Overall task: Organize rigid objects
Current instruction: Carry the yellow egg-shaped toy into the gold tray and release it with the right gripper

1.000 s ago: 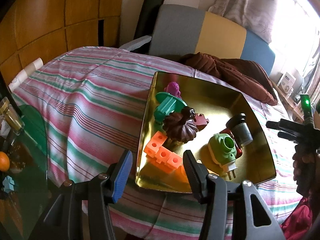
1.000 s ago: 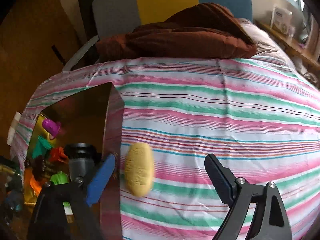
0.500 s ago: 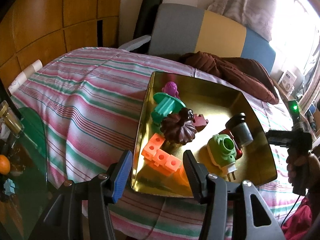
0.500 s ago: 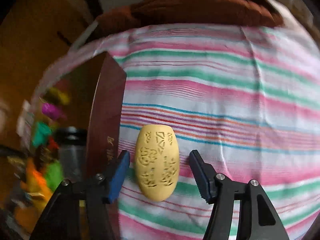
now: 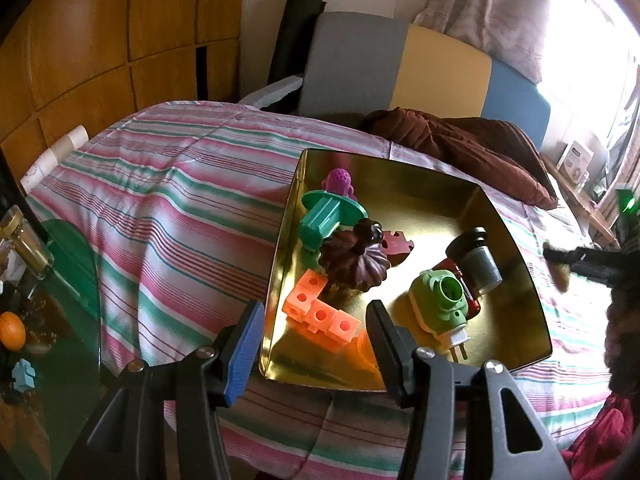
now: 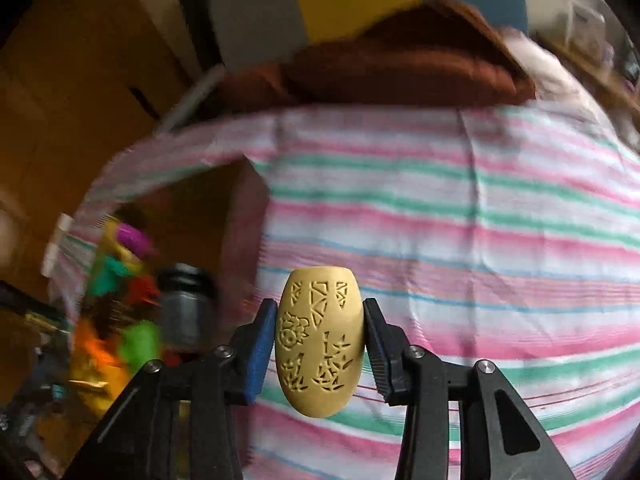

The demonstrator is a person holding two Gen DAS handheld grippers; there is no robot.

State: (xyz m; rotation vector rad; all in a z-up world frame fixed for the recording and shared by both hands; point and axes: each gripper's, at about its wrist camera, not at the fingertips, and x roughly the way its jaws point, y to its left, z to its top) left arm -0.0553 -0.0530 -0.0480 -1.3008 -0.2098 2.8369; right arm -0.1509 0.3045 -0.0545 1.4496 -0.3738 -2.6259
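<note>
A yellow carved egg sits between the pads of my right gripper. The jaws are closing and both pads press its sides, above the striped bedsheet. The left wrist view shows that gripper at the far right, beside the gold tray. The tray holds a purple figure, a teal piece, a dark brown pumpkin shape, orange cubes, a green plug adapter and a grey cylinder. My left gripper hangs open over the tray's near edge, gripping nothing.
A brown blanket lies at the bed's far end before grey, yellow and blue cushions. Left of the bed is a green glass table with an orange fruit. Stacked paper cups lie at the bed's left edge.
My right gripper came in over the yellow egg, its jaws closed onto it, and the egg now sits higher above the sheet. The left gripper kept still.
</note>
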